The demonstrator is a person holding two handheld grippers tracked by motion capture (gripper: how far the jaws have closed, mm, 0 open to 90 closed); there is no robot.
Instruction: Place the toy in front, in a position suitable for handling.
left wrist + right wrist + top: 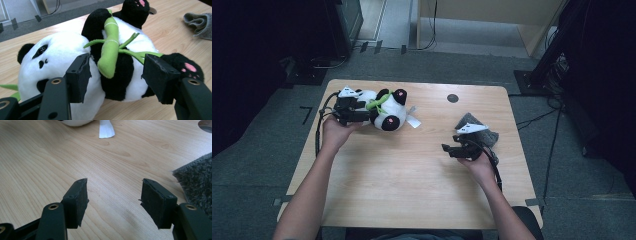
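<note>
A black-and-white panda plush lies on its side at the far left of the wooden table, with a green felt bamboo stalk across its belly. My left gripper points at the panda from the left. Its jaws stand apart on either side of the bamboo and belly, the pads at the fur without a clear pinch. My right gripper hovers over bare wood at the right, open, with nothing between its fingers.
A crumpled grey cloth lies just right of the right gripper, at the edge of its view. The panda's white tag lies on the wood. A dark round hole marks the table's far side.
</note>
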